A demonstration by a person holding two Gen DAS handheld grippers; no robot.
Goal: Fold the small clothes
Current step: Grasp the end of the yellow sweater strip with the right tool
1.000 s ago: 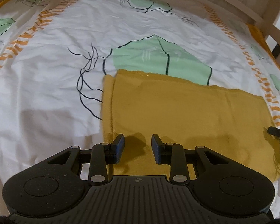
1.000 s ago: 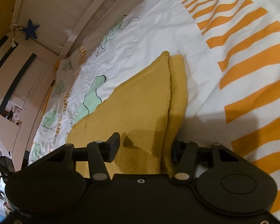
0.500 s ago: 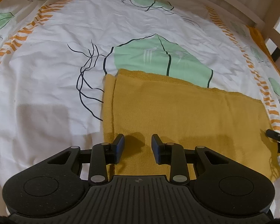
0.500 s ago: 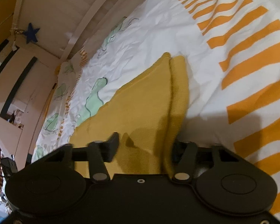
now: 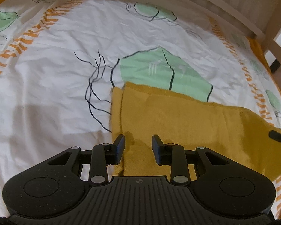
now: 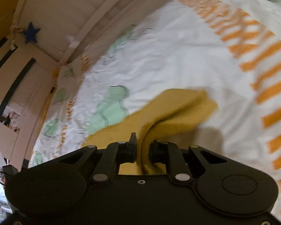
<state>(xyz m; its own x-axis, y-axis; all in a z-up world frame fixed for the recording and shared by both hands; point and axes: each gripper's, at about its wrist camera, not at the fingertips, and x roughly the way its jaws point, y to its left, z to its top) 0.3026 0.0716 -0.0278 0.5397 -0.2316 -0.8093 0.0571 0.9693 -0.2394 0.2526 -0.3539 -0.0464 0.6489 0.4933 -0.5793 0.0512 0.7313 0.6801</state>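
Left wrist view: mustard knit garment [image 5: 187,123] lies flat on the printed bed cover [image 5: 46,86], already doubled over, with a narrow strip of under-layer showing along its left edge. Left gripper [image 5: 138,147] hovers just over the near-left corner, fingers spread, nothing between them.

Right wrist view — blurred: right gripper [image 6: 142,150] is pinched onto the garment's right-hand edge, and a ridge of cloth [image 6: 159,120] rises from the jaws.

Handling, as judged: light, soft, limp knit — no stiffness, so it will drape and sag from any single hold. Textured weave should grip well, not slippery. Nothing fragile. Layers may slide apart, so best hold is at corners or along the doubled edge, catching both layers. Left side likely wants a matching corner pinch.
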